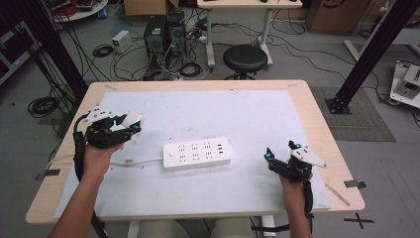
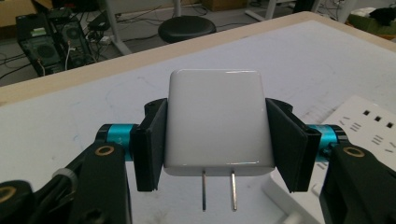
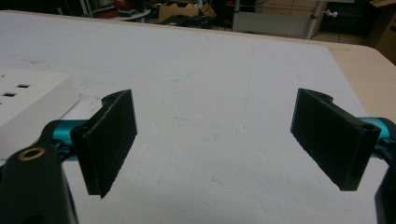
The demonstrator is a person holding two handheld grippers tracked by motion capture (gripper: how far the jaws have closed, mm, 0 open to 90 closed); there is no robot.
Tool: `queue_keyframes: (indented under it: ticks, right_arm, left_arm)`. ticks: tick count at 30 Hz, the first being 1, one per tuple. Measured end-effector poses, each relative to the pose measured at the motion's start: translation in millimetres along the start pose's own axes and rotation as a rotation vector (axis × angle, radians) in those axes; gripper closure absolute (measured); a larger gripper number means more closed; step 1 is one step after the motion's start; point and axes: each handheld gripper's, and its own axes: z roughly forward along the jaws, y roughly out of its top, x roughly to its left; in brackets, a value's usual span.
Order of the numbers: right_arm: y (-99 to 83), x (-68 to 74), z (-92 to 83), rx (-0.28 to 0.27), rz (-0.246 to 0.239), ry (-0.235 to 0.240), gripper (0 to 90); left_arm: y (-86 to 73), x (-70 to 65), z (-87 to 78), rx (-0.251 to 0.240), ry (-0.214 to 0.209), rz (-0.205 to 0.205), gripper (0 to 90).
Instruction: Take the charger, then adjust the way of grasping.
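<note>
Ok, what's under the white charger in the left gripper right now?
Its two metal prongs stick out below the white charger, clamped in the left gripper above the white mat. The power strip lies off to one side, not beneath it.

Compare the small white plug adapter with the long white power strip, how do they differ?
The small white plug adapter is a compact rounded block; the long white power strip is a flat bar. The adapter is clamped between the left gripper pads, above the table; the strip lies flat on the white mat. The adapter shows two metal prongs; the strip shows rows of sockets. Both are glossy white plastic.
</note>
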Motion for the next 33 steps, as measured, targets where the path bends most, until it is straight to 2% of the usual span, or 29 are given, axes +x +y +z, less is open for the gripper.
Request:
queue_keyframes:
  ticks: [3,8,11,24,25,33]
  right_arm:
    - [0.0,0.1,0.0,0.001,-0.003,0.0,14.9]
    - [0.0,-0.1,0.2,-0.002,-0.015,0.01,14.9]
    - [0.0,0.4,0.0,0.002,-0.011,0.012,14.9]
    - [0.8,-0.7,0.8,0.015,-0.009,0.036,14.9]
    - [1.3,-1.3,1.4,0.022,-0.011,0.052,14.9]
    - [3.2,-4.7,3.8,0.052,0.004,0.098,14.8]
  left_arm:
    - [1.6,-6.5,0.4,-0.006,-0.017,0.006,42.5]
    - [5.4,-24.9,1.5,-0.005,-0.059,0.049,42.5]
    - [5.6,-30.1,2.4,-0.009,-0.075,0.065,42.5]
    - [3.5,-35.9,1.4,-0.015,-0.126,0.097,42.5]
    - [3.0,-37.6,1.5,-0.01,-0.144,0.104,42.5]
    - [-1.0,-41.7,1.4,-0.008,-0.195,0.14,42.5]
